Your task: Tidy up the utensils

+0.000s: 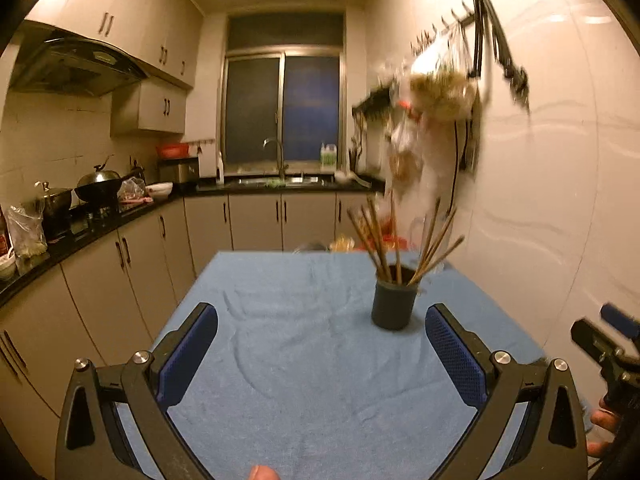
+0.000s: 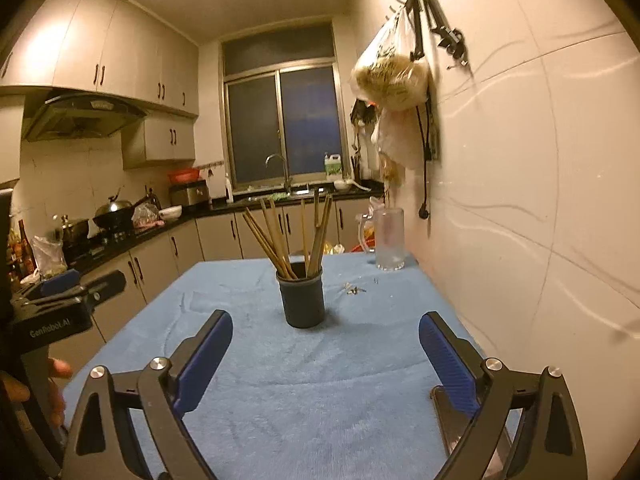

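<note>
Both the left gripper [image 1: 322, 348] and the right gripper [image 2: 326, 354] are held wide apart with nothing between their blue-padded fingers. Ahead, a dark cylindrical holder [image 2: 302, 298] filled with brown wooden chopsticks [image 2: 286, 236] is seen upright on the light-blue tablecloth [image 2: 300, 400].
</note>
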Demonstrator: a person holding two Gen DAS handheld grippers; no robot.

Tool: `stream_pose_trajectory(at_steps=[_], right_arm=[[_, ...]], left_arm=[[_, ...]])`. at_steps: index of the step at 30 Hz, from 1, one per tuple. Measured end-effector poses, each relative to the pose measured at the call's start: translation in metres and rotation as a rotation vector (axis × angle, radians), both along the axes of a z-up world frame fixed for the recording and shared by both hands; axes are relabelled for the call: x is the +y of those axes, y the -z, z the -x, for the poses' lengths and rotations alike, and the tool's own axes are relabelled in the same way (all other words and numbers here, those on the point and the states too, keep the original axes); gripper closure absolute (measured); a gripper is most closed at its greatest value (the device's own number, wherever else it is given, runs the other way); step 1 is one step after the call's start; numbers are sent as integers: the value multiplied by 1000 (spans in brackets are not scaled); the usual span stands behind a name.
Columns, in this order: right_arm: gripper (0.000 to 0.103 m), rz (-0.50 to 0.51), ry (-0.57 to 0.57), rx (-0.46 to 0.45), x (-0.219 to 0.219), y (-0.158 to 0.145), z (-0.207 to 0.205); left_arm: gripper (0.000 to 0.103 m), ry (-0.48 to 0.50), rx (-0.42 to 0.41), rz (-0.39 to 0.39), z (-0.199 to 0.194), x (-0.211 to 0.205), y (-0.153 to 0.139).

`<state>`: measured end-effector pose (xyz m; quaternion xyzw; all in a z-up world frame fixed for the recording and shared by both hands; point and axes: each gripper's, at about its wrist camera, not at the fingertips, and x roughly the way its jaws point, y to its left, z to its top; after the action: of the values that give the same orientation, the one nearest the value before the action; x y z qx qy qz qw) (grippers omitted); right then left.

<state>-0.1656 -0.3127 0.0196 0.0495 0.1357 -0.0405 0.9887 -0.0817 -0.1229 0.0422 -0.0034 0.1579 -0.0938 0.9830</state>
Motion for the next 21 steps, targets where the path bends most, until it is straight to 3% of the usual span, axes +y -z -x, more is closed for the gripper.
stream_pose_trajectory(at_steps=[9, 21], right_arm=[[6, 36, -14, -87, 14, -12, 27], [6, -1, -13, -81, 11, -10, 32]], left_arm=[[0, 14, -14, 14, 17, 6, -8], [0, 32, -8, -2, 25, 6, -9]])
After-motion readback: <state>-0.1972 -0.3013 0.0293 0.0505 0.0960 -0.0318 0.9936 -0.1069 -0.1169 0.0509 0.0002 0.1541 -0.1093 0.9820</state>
